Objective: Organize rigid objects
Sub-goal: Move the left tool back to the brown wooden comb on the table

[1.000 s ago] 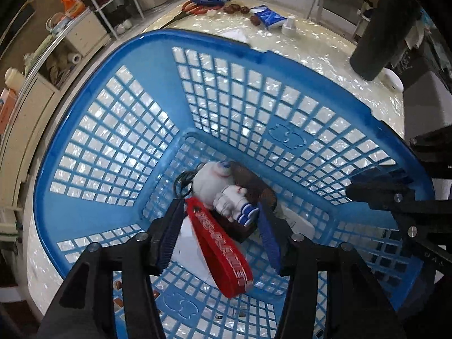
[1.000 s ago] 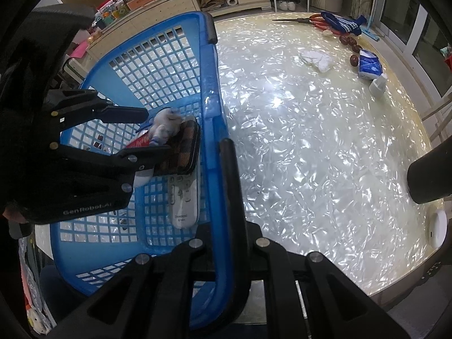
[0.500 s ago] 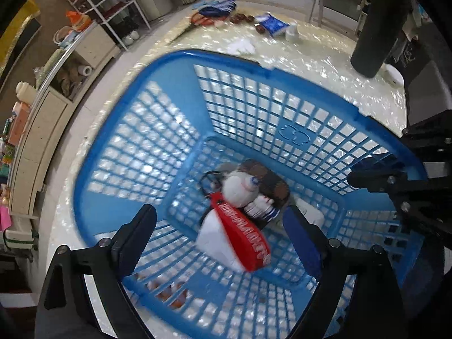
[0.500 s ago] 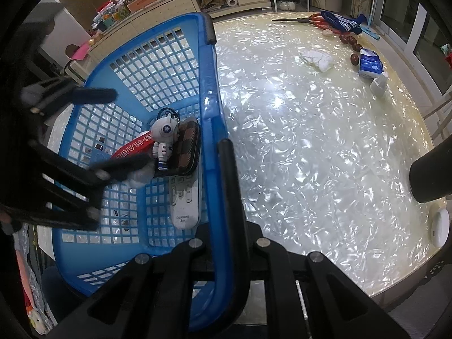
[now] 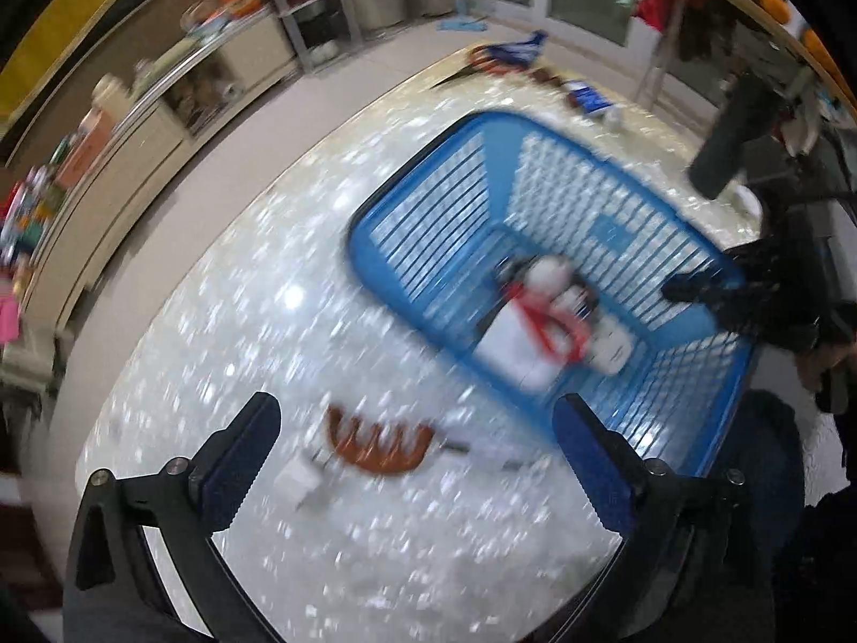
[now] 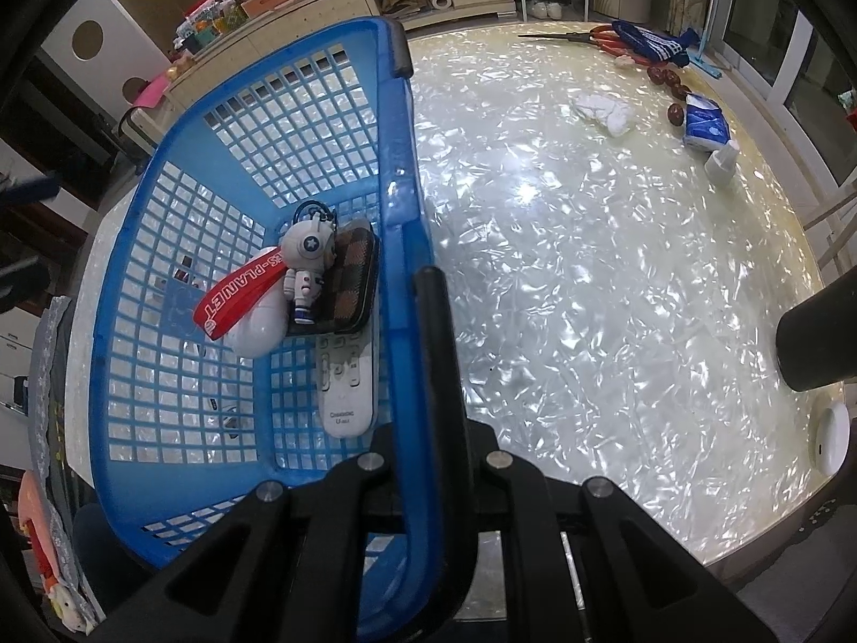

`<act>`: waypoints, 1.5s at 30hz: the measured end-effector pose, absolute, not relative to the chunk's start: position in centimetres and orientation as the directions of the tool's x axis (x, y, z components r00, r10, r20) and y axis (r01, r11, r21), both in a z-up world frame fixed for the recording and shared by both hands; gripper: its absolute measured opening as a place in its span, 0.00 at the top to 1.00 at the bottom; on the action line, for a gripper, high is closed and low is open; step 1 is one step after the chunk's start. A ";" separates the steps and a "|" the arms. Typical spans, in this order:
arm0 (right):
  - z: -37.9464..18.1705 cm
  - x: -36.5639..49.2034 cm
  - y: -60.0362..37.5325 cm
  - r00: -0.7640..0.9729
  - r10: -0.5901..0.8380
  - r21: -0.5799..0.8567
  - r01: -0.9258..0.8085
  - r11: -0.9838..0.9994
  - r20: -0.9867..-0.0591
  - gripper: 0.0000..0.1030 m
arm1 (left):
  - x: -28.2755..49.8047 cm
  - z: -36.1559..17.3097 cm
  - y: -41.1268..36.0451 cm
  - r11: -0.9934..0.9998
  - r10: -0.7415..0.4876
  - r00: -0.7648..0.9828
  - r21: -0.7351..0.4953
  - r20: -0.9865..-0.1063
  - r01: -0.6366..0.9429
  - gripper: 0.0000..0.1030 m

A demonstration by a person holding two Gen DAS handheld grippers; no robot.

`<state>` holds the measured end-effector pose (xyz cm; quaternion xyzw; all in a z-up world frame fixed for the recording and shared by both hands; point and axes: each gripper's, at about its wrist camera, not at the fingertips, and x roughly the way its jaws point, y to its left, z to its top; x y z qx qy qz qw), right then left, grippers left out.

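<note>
A blue mesh basket (image 6: 252, 123) stands on the shiny white table; it also shows in the left wrist view (image 5: 428, 203). Inside lie an astronaut keychain (image 6: 305, 257) with a red strap (image 6: 235, 294), a white oval case (image 6: 257, 332), a brown checkered case (image 6: 353, 278) and a white remote (image 6: 345, 386). My right gripper (image 6: 412, 321) is shut on the basket's near rim. My left gripper (image 5: 418, 455) is open and empty, pulled back over the table, above a brown hair claw (image 5: 375, 445) and a small white object (image 5: 297, 479). The left wrist view is blurred.
At the table's far end lie red-handled scissors (image 6: 594, 37), a blue-white sock (image 6: 653, 45), dark round fruits (image 6: 667, 80), a white cloth (image 6: 602, 110), a blue tissue pack (image 6: 707, 131) and a white cap (image 6: 720, 163). A dark cylinder (image 6: 819, 345) and white disc (image 6: 833, 439) stand right.
My left gripper has let go of the astronaut keychain, which now lies in the basket, and has drawn back out of the basket to the table beside it. The right gripper keeps hold of the rim.
</note>
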<state>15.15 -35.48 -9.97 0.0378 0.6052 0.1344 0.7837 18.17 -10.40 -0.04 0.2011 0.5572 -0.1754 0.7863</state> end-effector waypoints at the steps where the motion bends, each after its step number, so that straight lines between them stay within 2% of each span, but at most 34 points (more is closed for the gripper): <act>1: -10.0 15.2 -35.5 0.231 0.255 0.221 -0.165 0.961 -0.939 0.93 | 17.9 -0.2 -9.1 0.869 -0.046 0.312 0.116 -0.949 0.481 0.01; 10: -10.0 15.1 -35.2 0.233 0.237 0.202 -0.165 0.965 -0.943 0.93 | 16.9 -5.0 -0.6 0.982 0.026 0.180 0.058 -0.983 0.179 0.00; 13: -10.1 15.0 -35.1 0.237 0.232 0.196 -0.165 0.967 -0.943 0.93 | 16.6 -7.0 0.8 0.994 -0.021 0.139 -0.006 -0.990 0.107 0.01; 26: -10.3 15.3 -35.5 0.235 0.254 0.218 -0.171 0.961 -0.938 0.93 | 16.7 -13.2 1.5 0.967 -0.078 0.111 -0.103 -0.991 -0.234 0.01; 32: -10.3 15.3 -35.5 0.233 0.271 0.230 -0.189 0.955 -0.934 0.90 | 17.4 -14.3 1.3 0.934 -0.040 0.132 -0.084 -0.990 -0.347 0.01; 37: -10.3 15.4 -35.6 0.232 0.284 0.241 -0.197 0.950 -0.930 0.90 | 18.5 -14.6 0.5 0.897 -0.083 0.141 -0.136 -0.986 -0.421 0.01; 45: -10.4 15.6 -35.8 0.227 0.293 0.249 -0.204 0.947 -0.929 0.89 | 19.4 -15.6 -0.3 0.845 -0.037 0.159 -0.116 -0.987 -0.523 0.01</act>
